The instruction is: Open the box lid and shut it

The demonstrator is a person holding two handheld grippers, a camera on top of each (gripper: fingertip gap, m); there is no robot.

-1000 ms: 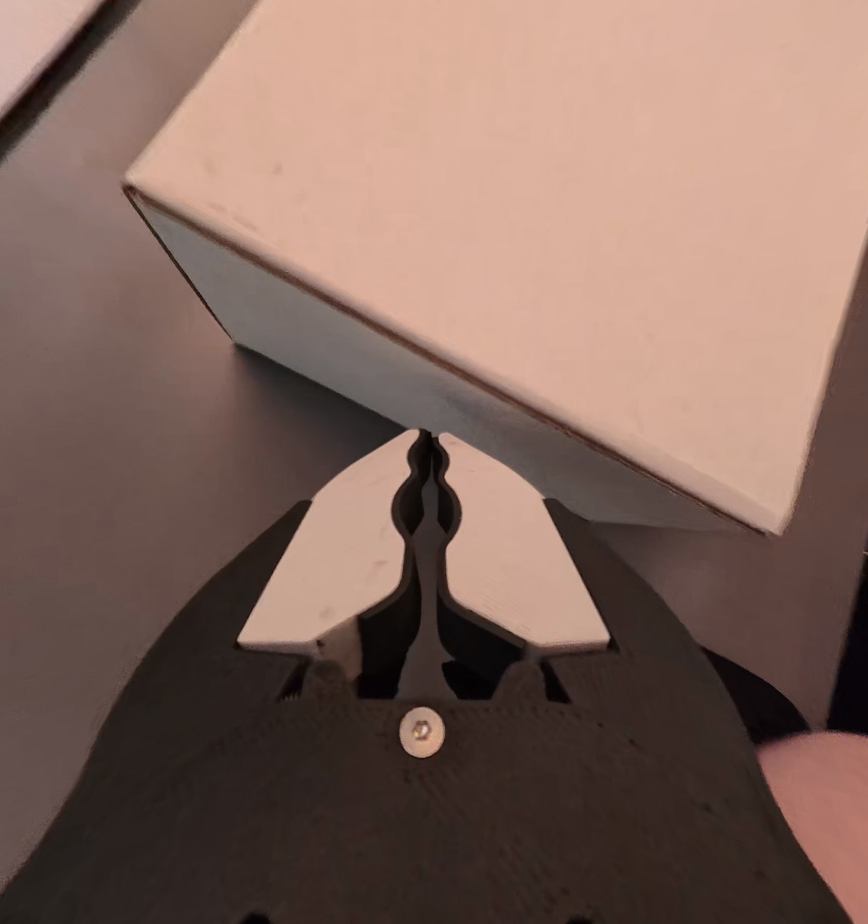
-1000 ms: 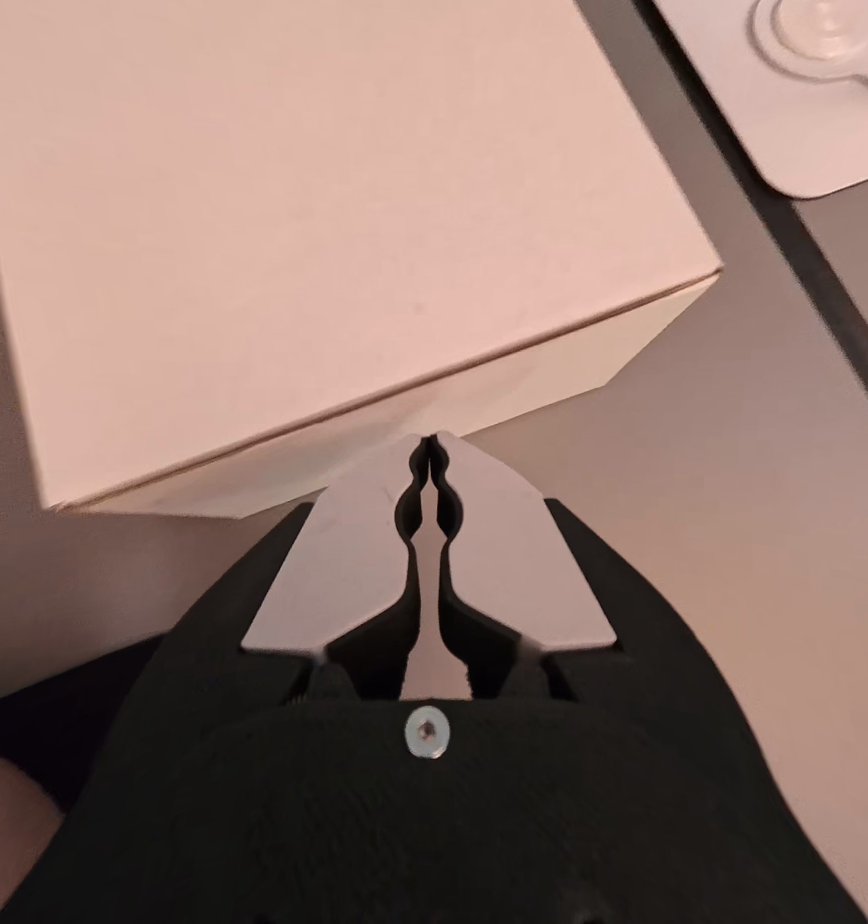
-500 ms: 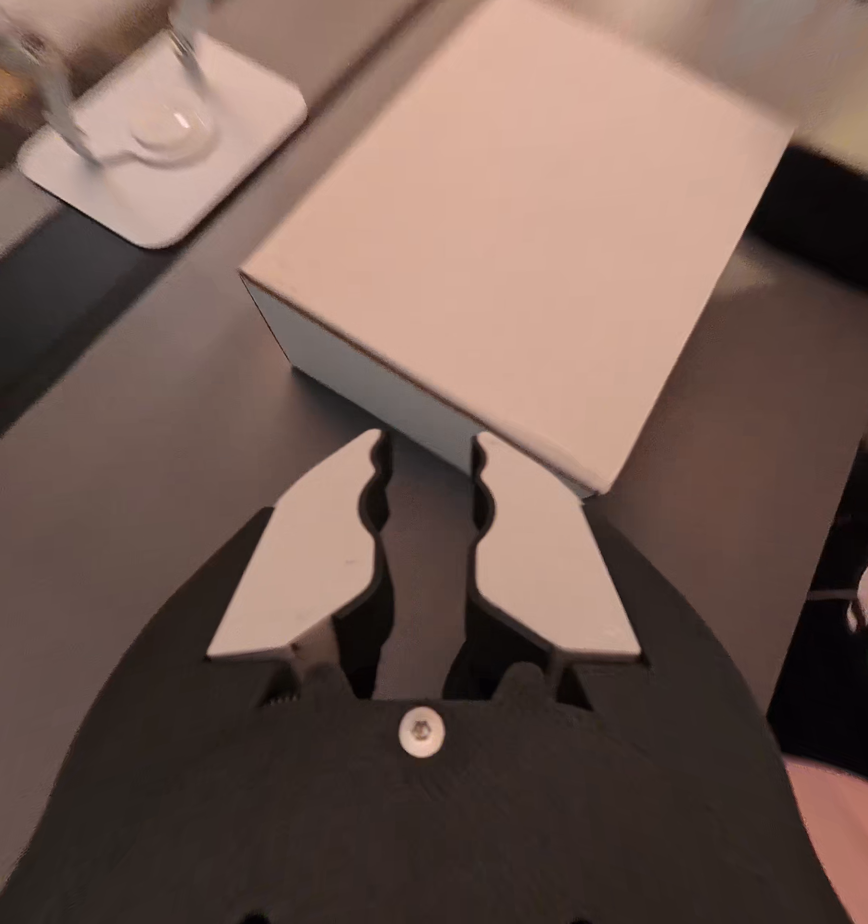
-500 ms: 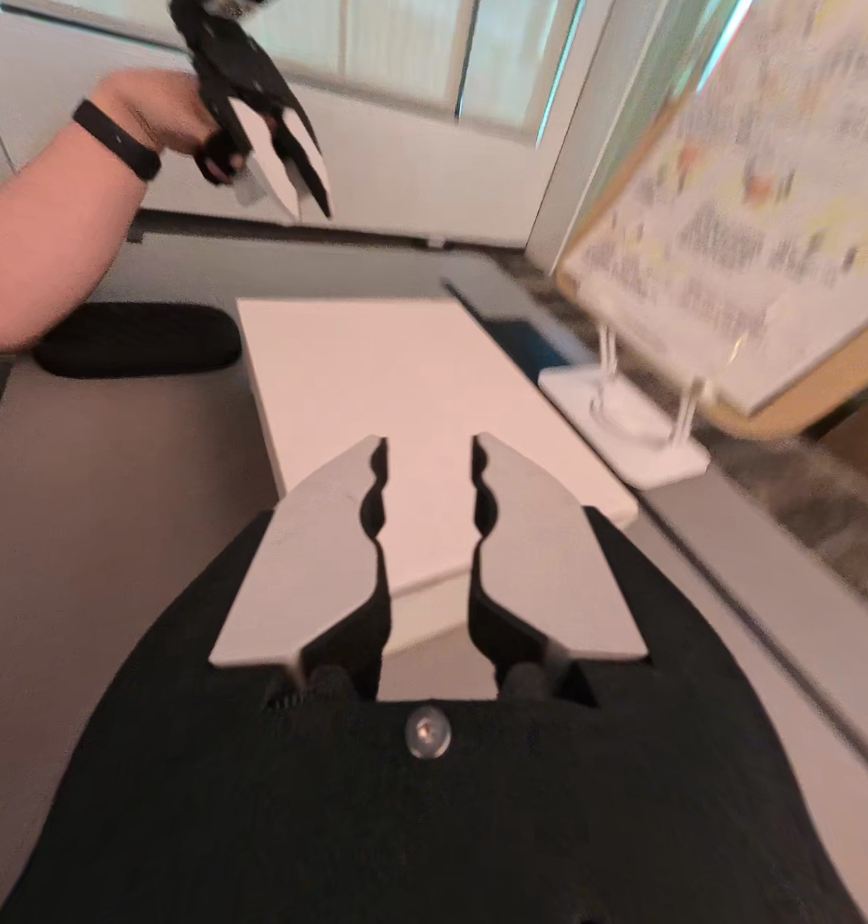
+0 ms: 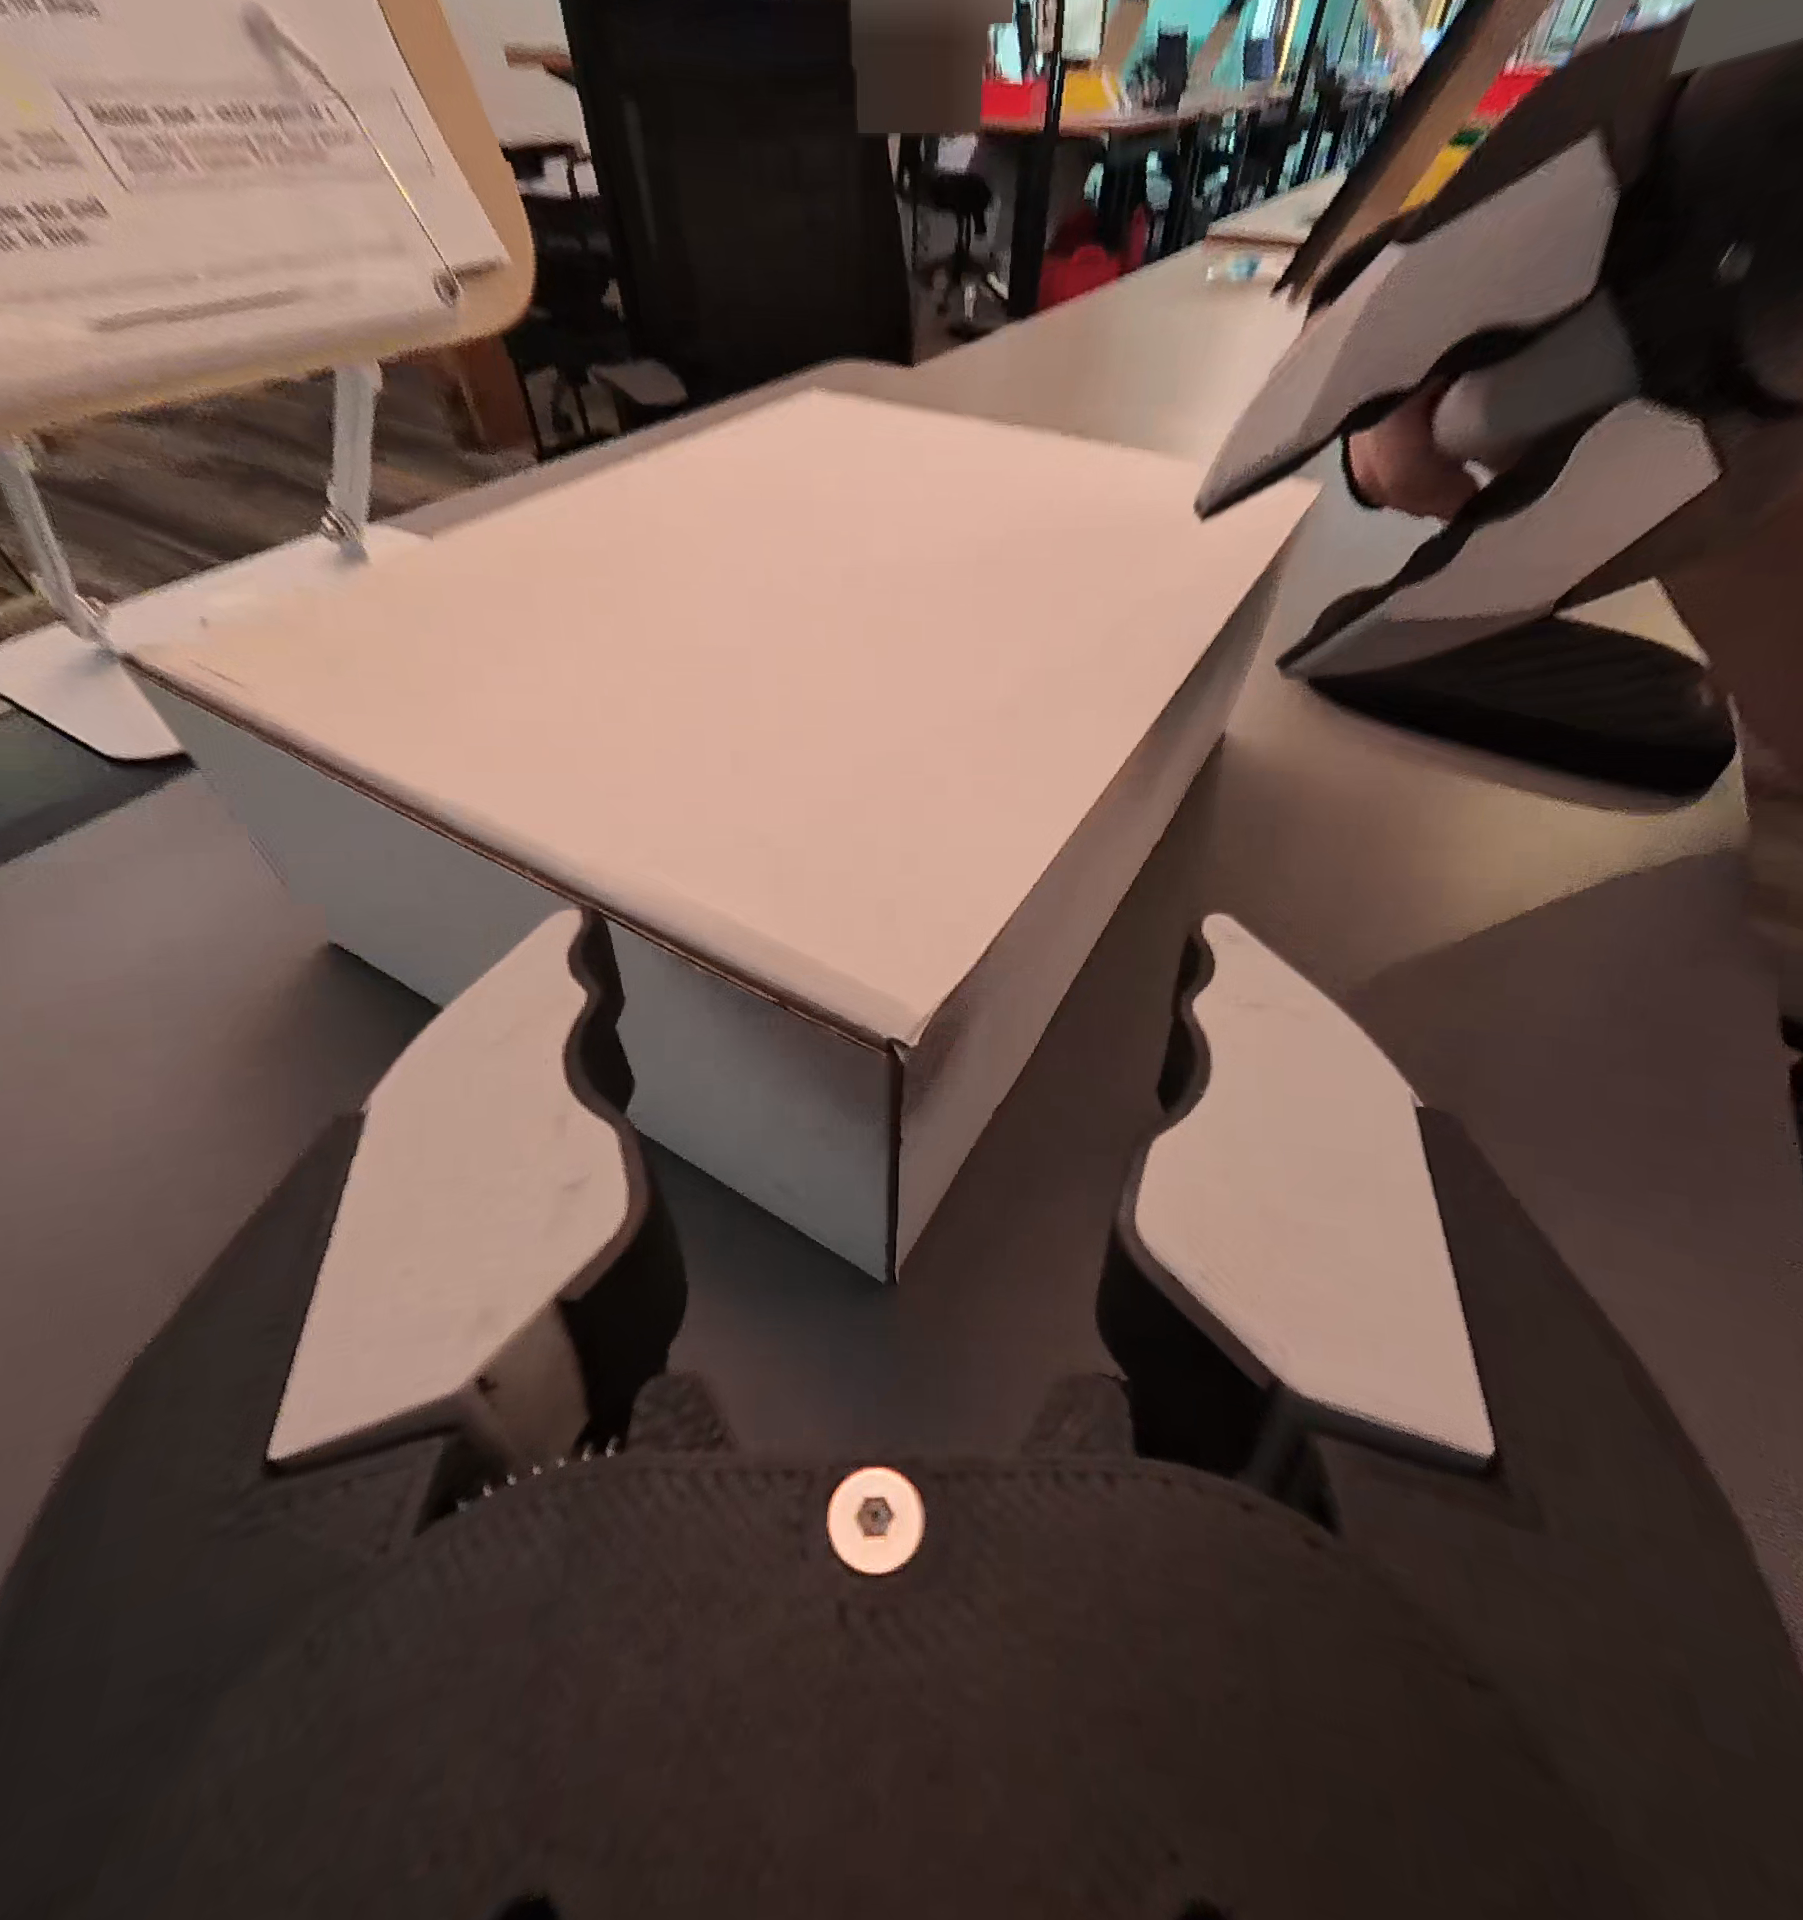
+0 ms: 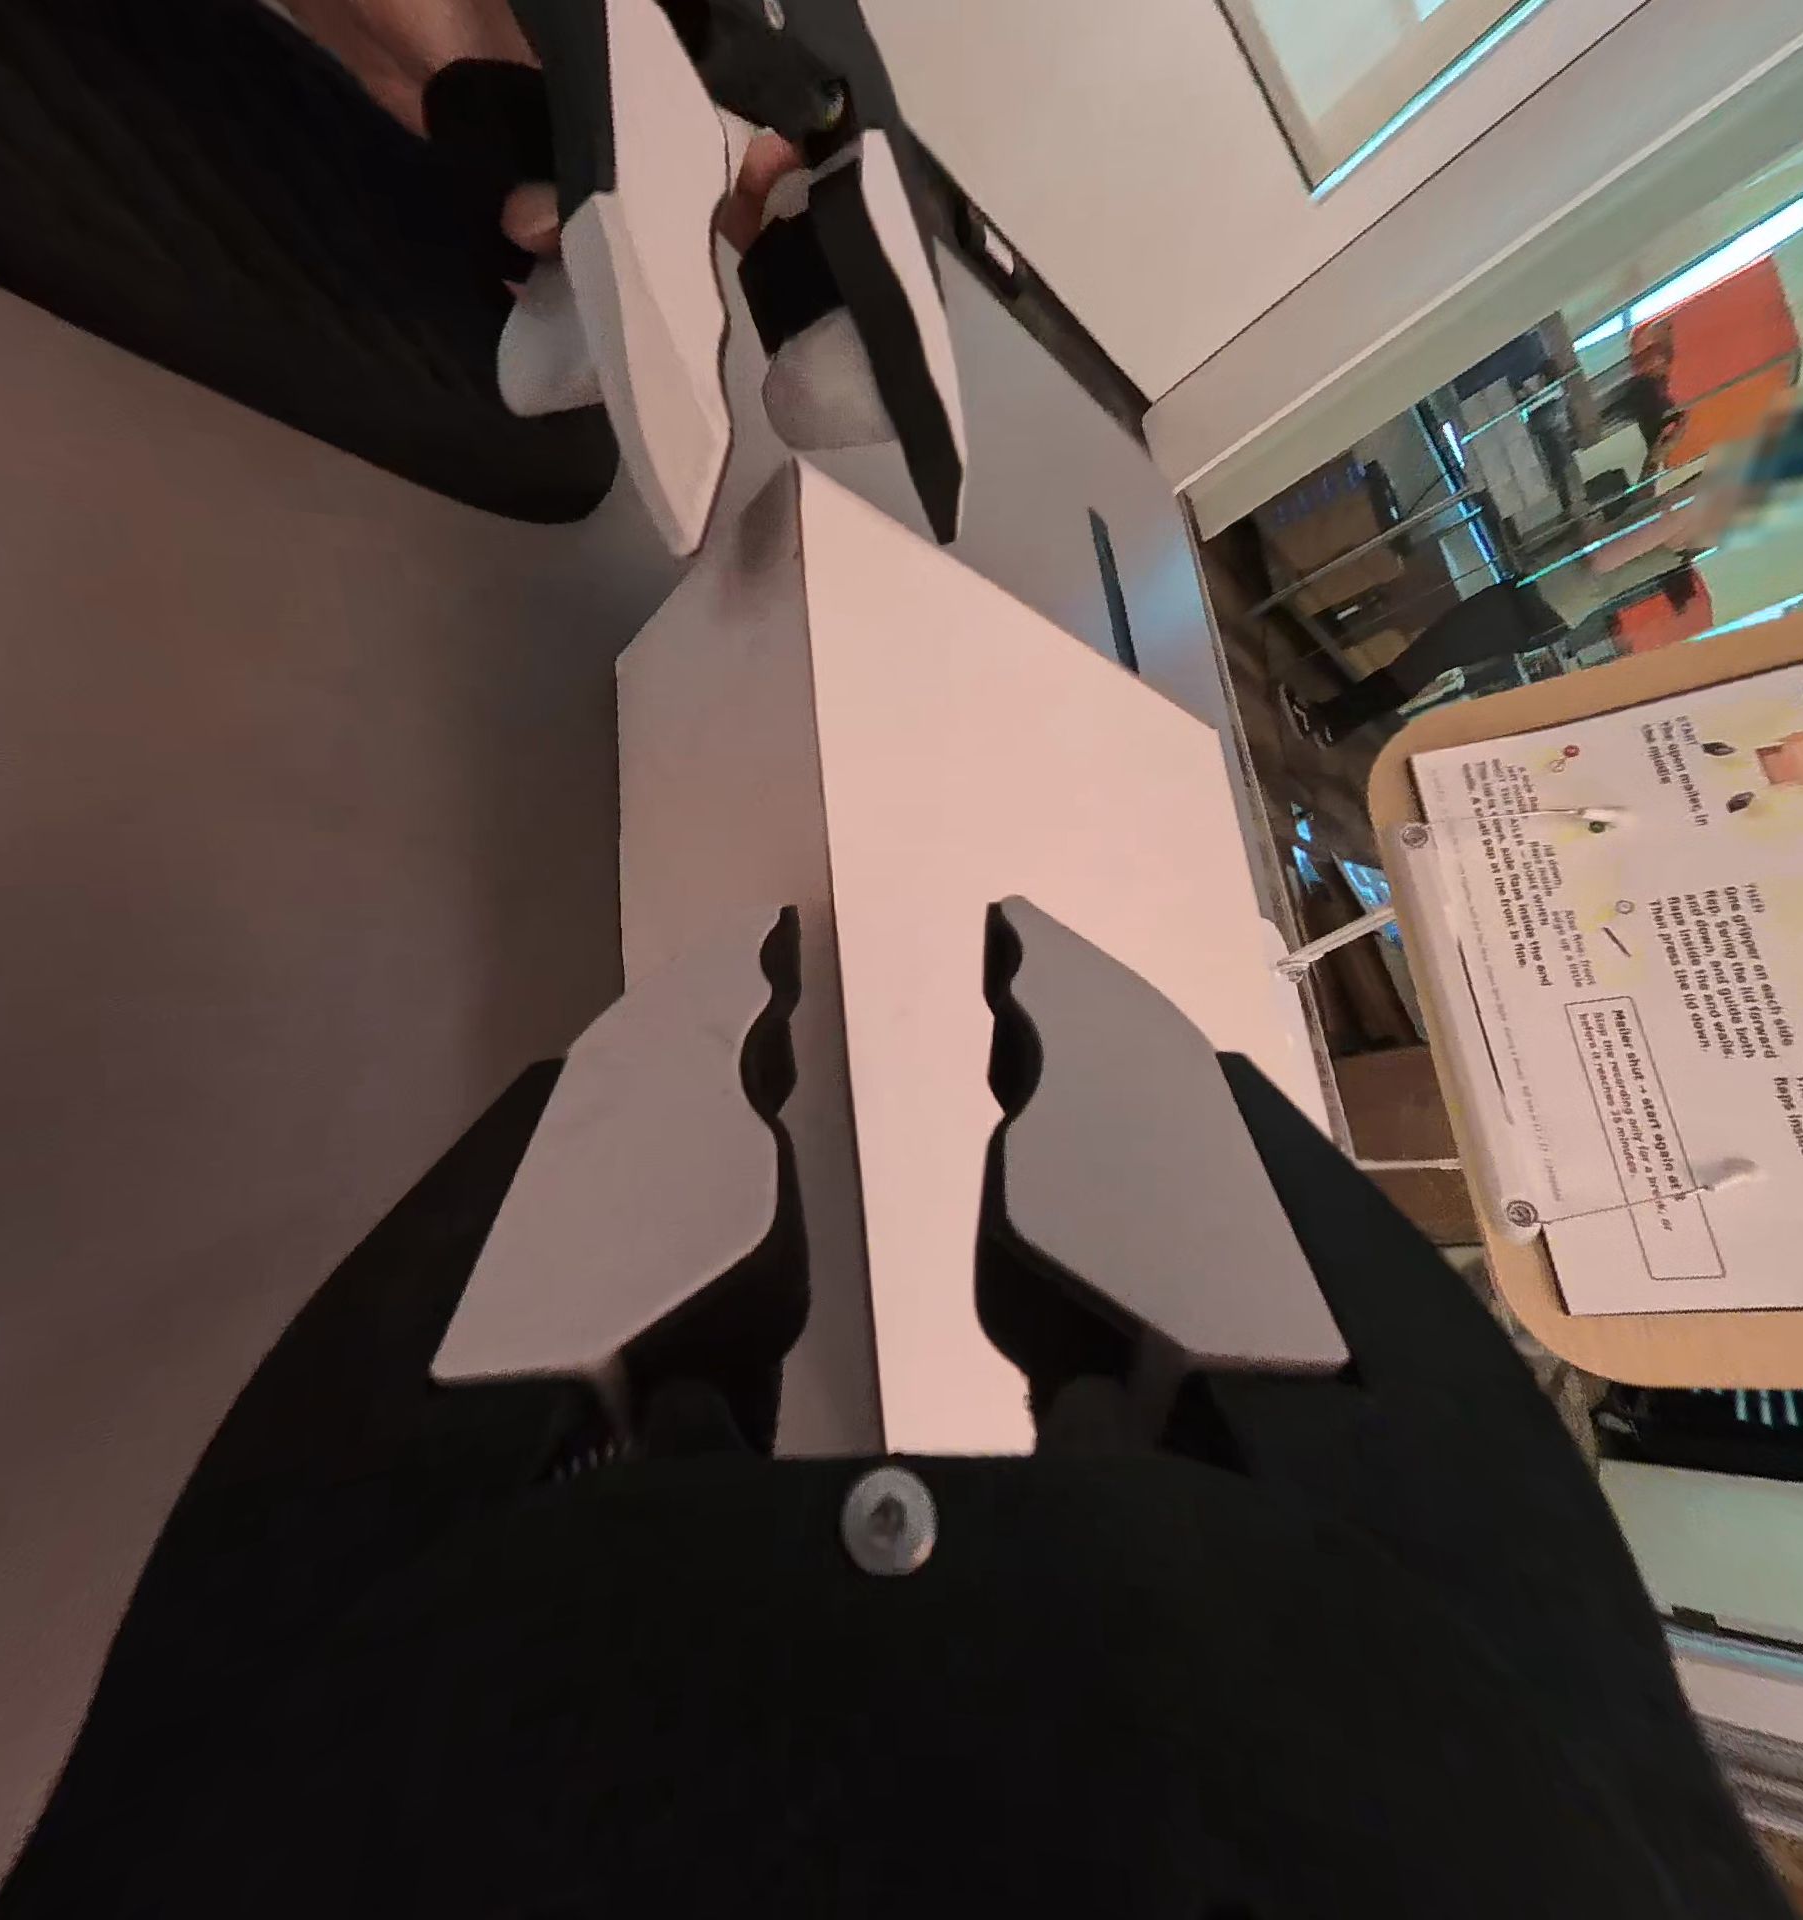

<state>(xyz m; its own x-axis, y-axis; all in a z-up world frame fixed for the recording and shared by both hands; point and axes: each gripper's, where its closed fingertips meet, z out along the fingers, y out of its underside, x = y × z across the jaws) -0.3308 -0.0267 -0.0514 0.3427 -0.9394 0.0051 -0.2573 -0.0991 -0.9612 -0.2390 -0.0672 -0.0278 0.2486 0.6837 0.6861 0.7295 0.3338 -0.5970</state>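
Squarely on the grey counter (image 5: 128, 1039) sits the white box (image 5: 772, 665), its lid flat and closed. Both grippers hold nothing. The left gripper (image 5: 881, 997) has its jaws spread wide near the box's near corner, clear of it. The right gripper (image 6: 892, 935) is rolled sideways with jaws parted, straddling the box's top edge; whether they touch it cannot be told. Its far end is partly hidden behind the left gripper's fingers (image 6: 668, 312). A printed instruction sheet (image 6: 1645, 997) on a tan board stands beside the box, cut off at the edge and partly blurred.
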